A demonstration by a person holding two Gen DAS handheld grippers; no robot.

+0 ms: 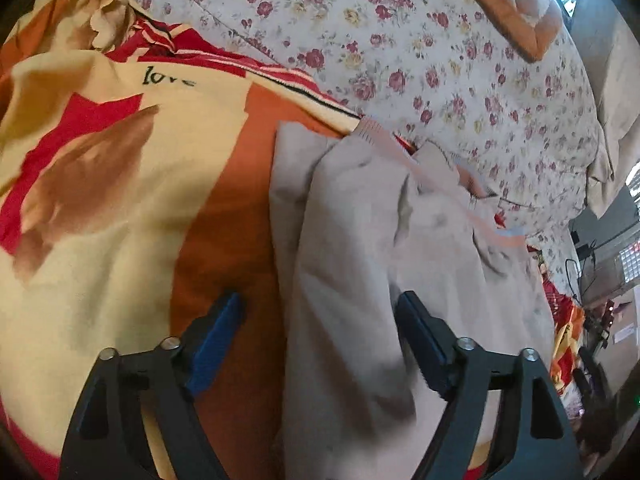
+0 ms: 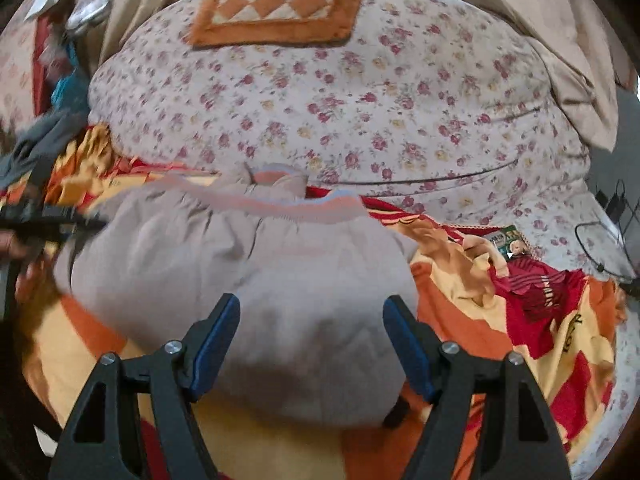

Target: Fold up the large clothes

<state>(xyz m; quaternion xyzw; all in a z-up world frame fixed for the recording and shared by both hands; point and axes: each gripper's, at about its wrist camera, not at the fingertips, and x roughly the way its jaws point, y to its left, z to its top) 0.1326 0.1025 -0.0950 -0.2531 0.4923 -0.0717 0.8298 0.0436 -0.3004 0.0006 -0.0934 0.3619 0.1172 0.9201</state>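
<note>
We have both claws spread wide and gripping nothing. The left gripper hangs over the near end of the garment, one blue pad above the blanket and the other above the cloth. The right gripper hovers over the garment's broad middle, pads either side of a soft bulge, not pressing it as far as we can tell.

The garment lies on the blanket at the near edge of the bed, its waistband turned toward the floral quilt. We judge it already folded lengthwise, since one long layer overlaps another along a straight edge in the left view; that would explain why we stand off with jaws apart, ready for the next fold.

It is a pale grey-beige knit, thick and limp, gathering in puckers under a ribbed pink-and-blue elastic band. It looks like trousers, though blur makes that uncertain. The blanket is plush, in orange, red and cream patches. The quilt is thin, printed with small roses, and a checked orange mat sits on it.
</note>
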